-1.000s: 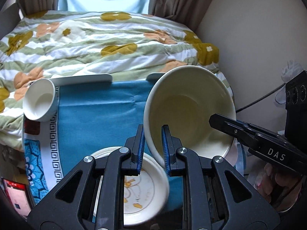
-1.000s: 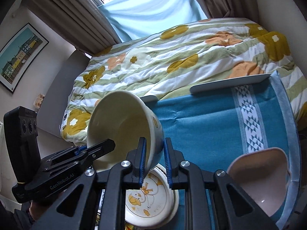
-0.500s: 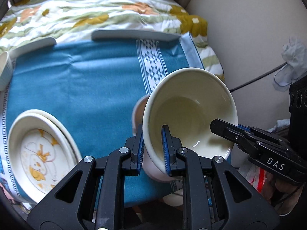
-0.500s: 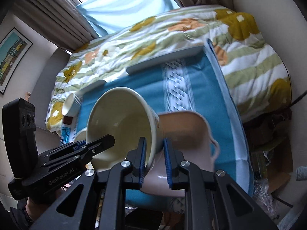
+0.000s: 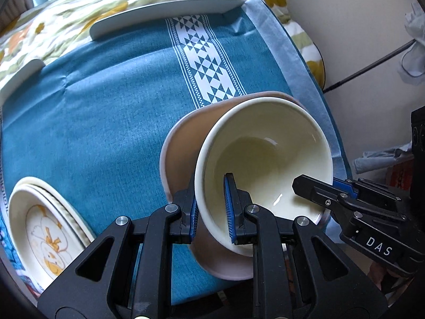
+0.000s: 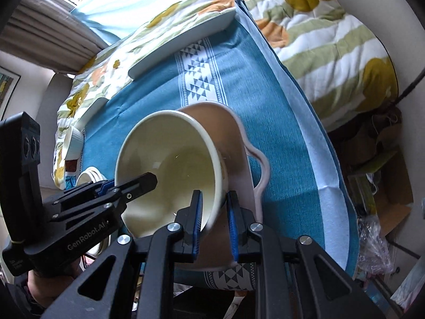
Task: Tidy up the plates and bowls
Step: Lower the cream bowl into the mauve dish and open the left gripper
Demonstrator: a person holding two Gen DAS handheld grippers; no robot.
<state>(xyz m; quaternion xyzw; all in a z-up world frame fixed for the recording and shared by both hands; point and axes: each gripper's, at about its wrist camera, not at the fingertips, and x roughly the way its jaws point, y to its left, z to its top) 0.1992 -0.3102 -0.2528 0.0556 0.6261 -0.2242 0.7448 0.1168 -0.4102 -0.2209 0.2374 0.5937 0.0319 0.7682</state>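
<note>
A deep cream bowl (image 5: 265, 148) (image 6: 170, 164) hangs tilted, partly inside a wider pink bowl with handles (image 5: 180, 154) (image 6: 233, 138) on the blue cloth. My left gripper (image 5: 211, 207) is shut on the cream bowl's near-left rim. My right gripper (image 6: 213, 220) is shut on its opposite rim, and shows in the left wrist view as a black finger (image 5: 313, 188) inside the bowl. Whether the cream bowl rests on the pink one I cannot tell. A stack of duck-print plates (image 5: 45, 231) lies at the cloth's near left.
A small white cup (image 6: 73, 143) lies on its side at the cloth's left edge. Behind the blue cloth (image 5: 106, 111) lies a flowered quilt (image 6: 318, 34). Off the cloth's right edge, clutter and bags (image 6: 377, 186) sit on the floor by a wall.
Both grippers carried the cream bowl rightward and down, from above the duck plates to over and into the pink bowl. The grip on both rims stayed the same.
</note>
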